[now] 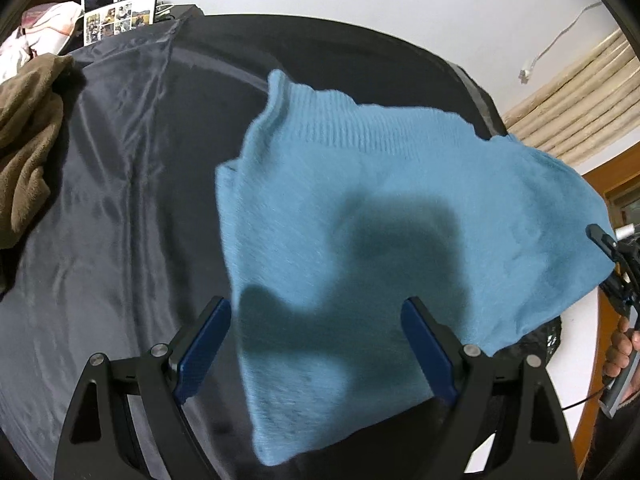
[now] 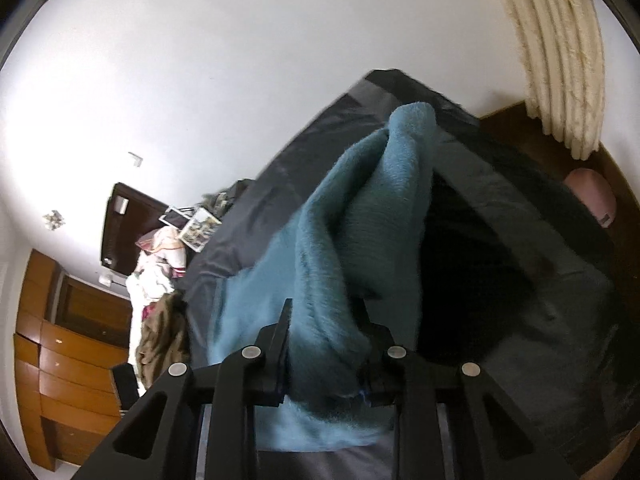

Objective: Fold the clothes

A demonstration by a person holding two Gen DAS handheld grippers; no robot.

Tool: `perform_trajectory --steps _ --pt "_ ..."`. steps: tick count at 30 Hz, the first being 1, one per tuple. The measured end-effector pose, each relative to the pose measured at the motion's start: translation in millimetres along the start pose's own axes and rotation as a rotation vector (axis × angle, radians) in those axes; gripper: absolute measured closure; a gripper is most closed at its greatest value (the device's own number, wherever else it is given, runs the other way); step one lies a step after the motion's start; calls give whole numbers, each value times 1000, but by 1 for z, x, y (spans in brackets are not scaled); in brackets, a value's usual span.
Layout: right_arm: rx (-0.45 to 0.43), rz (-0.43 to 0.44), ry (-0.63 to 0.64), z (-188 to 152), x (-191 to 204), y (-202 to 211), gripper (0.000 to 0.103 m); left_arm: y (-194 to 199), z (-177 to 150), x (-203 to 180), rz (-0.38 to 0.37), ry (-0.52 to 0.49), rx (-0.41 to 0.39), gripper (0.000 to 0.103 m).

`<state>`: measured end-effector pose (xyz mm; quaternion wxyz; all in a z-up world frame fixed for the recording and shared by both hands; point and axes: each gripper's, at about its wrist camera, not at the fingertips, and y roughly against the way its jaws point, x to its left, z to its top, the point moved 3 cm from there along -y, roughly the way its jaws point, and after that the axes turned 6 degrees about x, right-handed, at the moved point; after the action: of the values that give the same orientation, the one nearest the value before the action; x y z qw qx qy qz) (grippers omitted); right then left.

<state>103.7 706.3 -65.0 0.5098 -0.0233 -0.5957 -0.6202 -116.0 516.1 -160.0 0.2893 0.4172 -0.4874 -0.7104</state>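
A fuzzy blue sweater point(image 1: 372, 220) lies spread on a dark satin bedspread point(image 1: 112, 208), ribbed hem toward the far side. My left gripper point(image 1: 316, 344) hangs open above its near part, blue pads wide apart, nothing between them. In the left wrist view the right gripper point(image 1: 612, 264) is at the far right, pinching the sweater's right edge and holding it off the bed. Seen from the right wrist, my right gripper point(image 2: 324, 320) is shut on a bunched fold of the blue sweater point(image 2: 360, 216), which drapes down toward the bed.
A brown fleece garment point(image 1: 28, 136) is heaped at the left of the bed, with pale clothes point(image 1: 36, 28) and a photo frame point(image 1: 120, 16) behind it. A cream curtain point(image 1: 568, 108) and wooden floor lie to the right. A wooden dresser point(image 2: 60, 360) stands beyond the bed.
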Motion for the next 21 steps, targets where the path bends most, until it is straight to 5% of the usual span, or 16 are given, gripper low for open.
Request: perform_trajectory --steps 4,7,14,21 --pt "8 18 101 -11 49 -5 81 12 2 16 -74 33 4 14" --pt "31 -103 211 -26 80 -22 82 15 8 24 -127 51 4 14" --pt "60 -215 198 -39 56 -49 81 9 24 15 -230 52 33 14" --pt "61 -210 227 -42 42 -47 81 -16 48 -50 -356 -7 96 14"
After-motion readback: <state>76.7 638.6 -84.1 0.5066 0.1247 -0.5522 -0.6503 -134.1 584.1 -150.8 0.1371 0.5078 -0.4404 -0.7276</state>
